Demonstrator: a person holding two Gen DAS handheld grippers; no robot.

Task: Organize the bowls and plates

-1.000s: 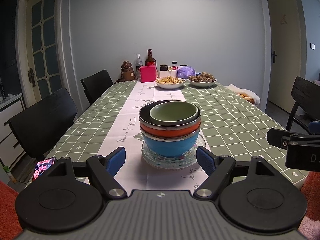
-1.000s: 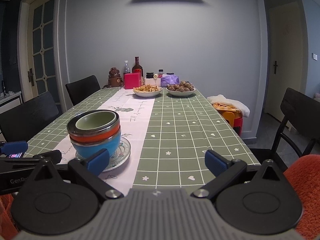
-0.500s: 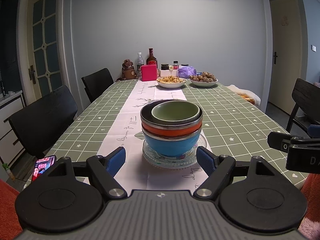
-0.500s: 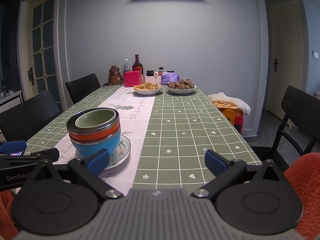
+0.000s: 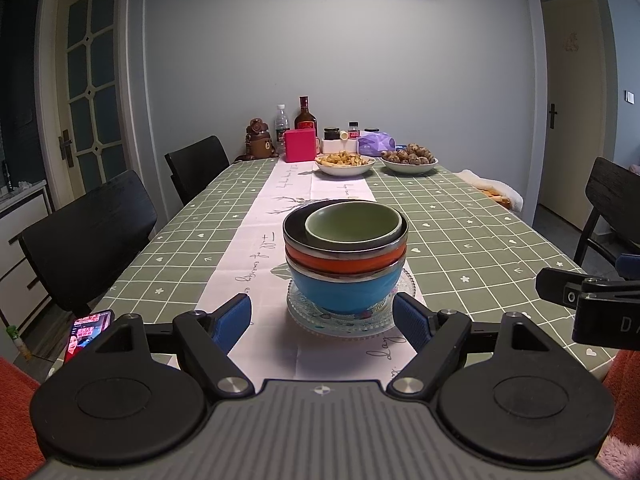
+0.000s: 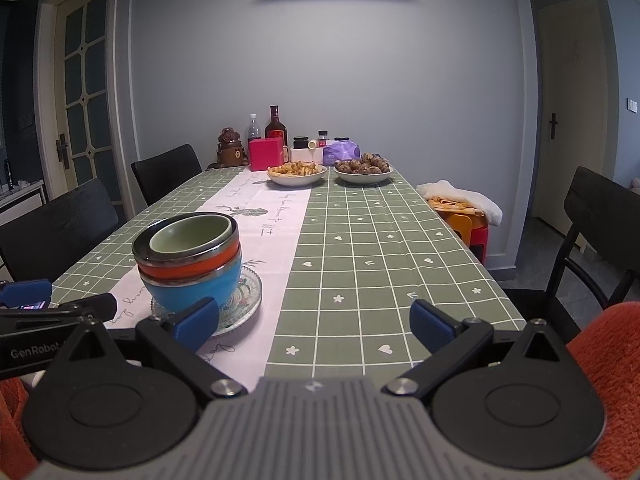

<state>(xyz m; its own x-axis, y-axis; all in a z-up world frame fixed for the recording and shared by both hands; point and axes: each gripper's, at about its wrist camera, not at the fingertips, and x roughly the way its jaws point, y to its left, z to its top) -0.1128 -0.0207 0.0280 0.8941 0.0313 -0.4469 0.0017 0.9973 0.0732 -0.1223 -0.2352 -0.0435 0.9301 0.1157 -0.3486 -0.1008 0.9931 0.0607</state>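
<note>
A: Glass, clear and pressed with a beaded rim: that is the plate (image 5: 344,322) at the bottom of the pile, lying flat on the pale table runner (image 5: 280,216). On the plate sits the blue bowl (image 5: 345,289), in it the orange bowl (image 5: 344,261), in that a dark steel-rimmed bowl (image 5: 298,229), and innermost the small green bowl (image 5: 353,221).

B: Why nested like that?

A: My reading: widest piece lowest, smallest on top, so the pile carries its own weight and can go as one load. The green bowl sits off-centre, toward the right of the dark bowl's mouth.

B: Orientation?

A: All four mouths face up. Each bowl is round, so no long axis across; the stack's long axis is vertical and looks plumb, not leaning.

B: Grippers?

A: Left gripper (image 5: 322,318) is spread wide and grasps nothing; its blue pads flank the plate on the near side, apart from it as far as I can tell. Right gripper (image 6: 314,320) is likewise released and empty, to the right of the plate over green checked tablecloth (image 6: 380,272); its left pad overlaps the plate rim in the right wrist view, contact not determinable.

B: Else?

A: Beyond the plate, at the far end: two white dishes of food (image 5: 345,163).
</note>
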